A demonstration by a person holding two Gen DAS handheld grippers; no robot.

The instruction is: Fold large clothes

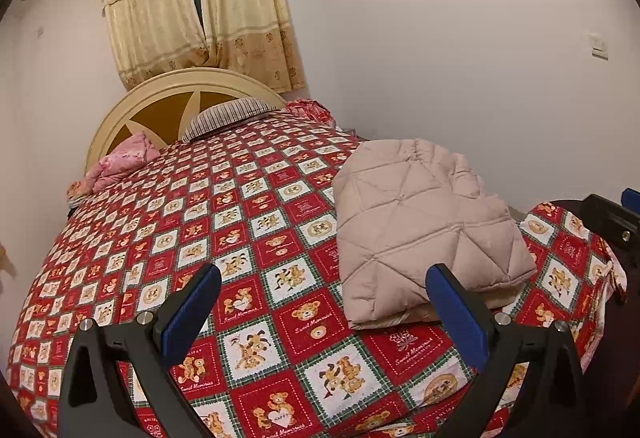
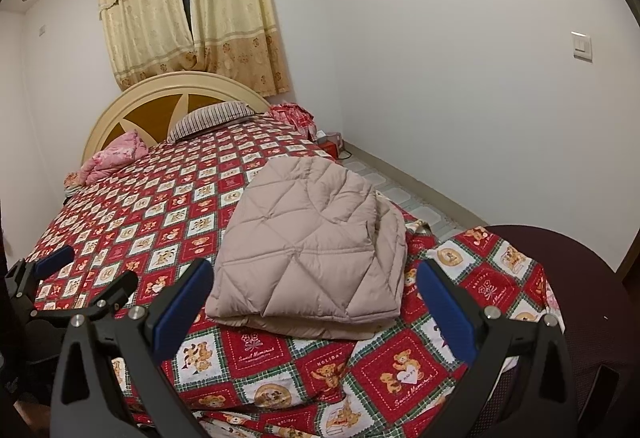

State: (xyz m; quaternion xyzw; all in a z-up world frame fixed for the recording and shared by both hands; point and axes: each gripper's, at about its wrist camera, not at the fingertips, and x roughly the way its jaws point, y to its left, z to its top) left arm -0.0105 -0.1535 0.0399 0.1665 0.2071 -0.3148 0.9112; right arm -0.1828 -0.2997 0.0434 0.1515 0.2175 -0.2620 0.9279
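A beige quilted padded coat [image 1: 424,230] lies folded into a thick bundle near the foot of the bed [image 1: 248,238], on the right side. In the right wrist view the same coat [image 2: 312,246] sits straight ahead. My left gripper [image 1: 324,278] hangs open above the bedspread, its right finger just in front of the coat's near corner, holding nothing. My right gripper [image 2: 316,278] is open too, wide apart, with the coat's near edge showing between its fingers. The left gripper [image 2: 84,270] also shows at the left edge of the right wrist view.
The red bear-print bedspread [image 2: 160,222] covers the bed. A striped pillow [image 2: 208,119] and pink bedding [image 2: 112,155] lie by the cream headboard [image 2: 168,93]. A white wall [image 2: 460,77] runs along the right, with a strip of floor [image 2: 400,193]. A dark round seat [image 2: 592,298] stands at the bed's foot.
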